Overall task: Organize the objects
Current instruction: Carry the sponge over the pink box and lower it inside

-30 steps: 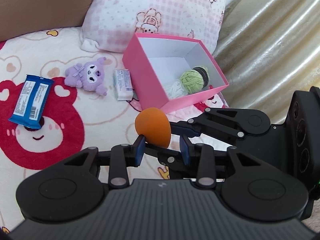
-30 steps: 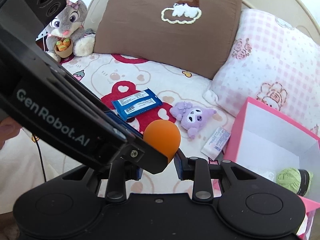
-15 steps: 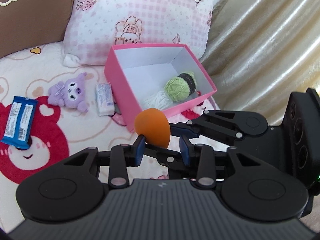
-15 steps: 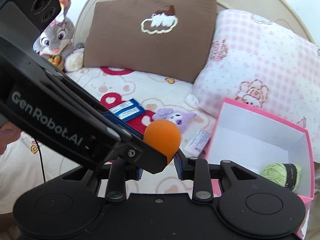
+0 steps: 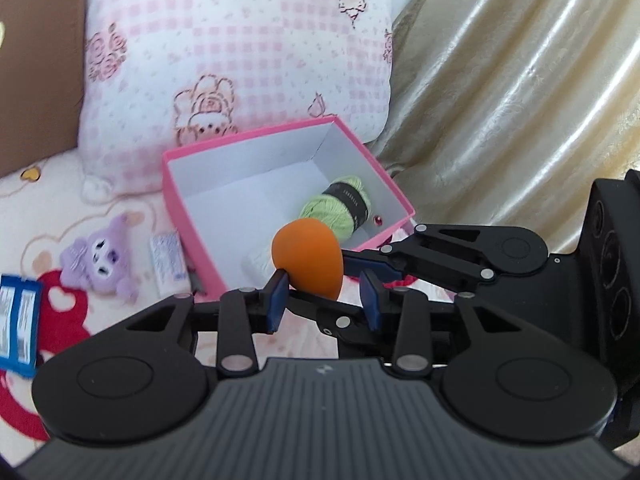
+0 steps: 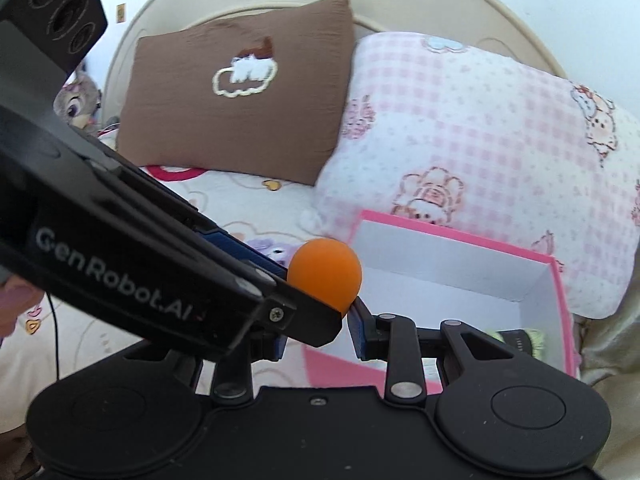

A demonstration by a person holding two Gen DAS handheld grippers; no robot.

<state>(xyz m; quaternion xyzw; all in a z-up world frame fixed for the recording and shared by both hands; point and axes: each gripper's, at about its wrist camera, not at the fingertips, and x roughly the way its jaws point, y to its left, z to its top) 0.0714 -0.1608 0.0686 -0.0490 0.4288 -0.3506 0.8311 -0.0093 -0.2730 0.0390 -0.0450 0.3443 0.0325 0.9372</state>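
Broadly, the bed [image 6: 248, 204] with its bear-print cover carries everything, and a pink-checked pillow [image 5: 240, 60] leans at its head; the open pink box [image 5: 188, 216] sits just in front of that pillow, near the bed's curtain side. The left gripper [image 5: 323, 300] and the right gripper [image 6: 319, 338] meet over the box's near wall; the left jaws are set narrow and grip the lower part of an orange sponge [image 5: 306, 256], and the right jaws look closed on the same sponge from the side, though the other tool hides part of that contact. A ball of green yarn [image 5: 340, 208] already lies in the box's far right corner; the sponge hangs in the air above the near wall, not yet inside.

The step in hand seems to be dropping the sponge into the box. To do it well, both hands should travel together so the soft sponge is not twisted; clear the rim fully; aim for the bare white floor left of the yarn; lower before letting go, since the sponge would likely bounce; open one pair of jaws first, then the other.
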